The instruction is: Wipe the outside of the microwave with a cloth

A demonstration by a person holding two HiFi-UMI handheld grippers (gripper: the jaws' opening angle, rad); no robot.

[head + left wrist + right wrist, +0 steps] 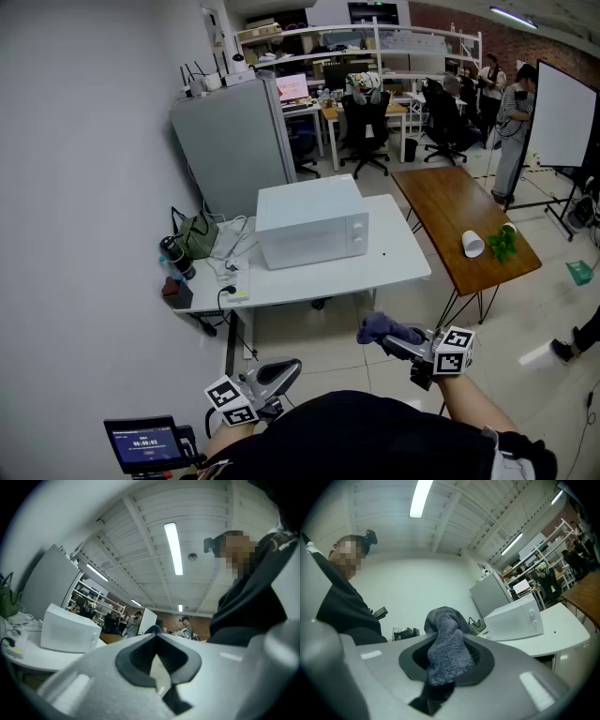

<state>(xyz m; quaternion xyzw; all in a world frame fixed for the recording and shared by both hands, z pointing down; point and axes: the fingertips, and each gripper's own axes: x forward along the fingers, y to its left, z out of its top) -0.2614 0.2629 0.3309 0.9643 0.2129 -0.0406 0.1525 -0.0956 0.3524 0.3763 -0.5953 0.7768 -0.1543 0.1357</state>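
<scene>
Your right gripper (394, 341) is clamped on the blue-grey cloth (446, 645), which bunches up out past its jaws; you hold it low in front of you, well short of the white table (398, 267); the microwave (309, 223) stands on that table, door closed, two knobs at the right of its front, apart from both grippers; your left gripper (277, 373) sits close to your body at the lower left, jaws pressed together with nothing between them; a wooden table (450, 202) bearing a tipped paper cup (472, 245) stands right of the white one.
</scene>
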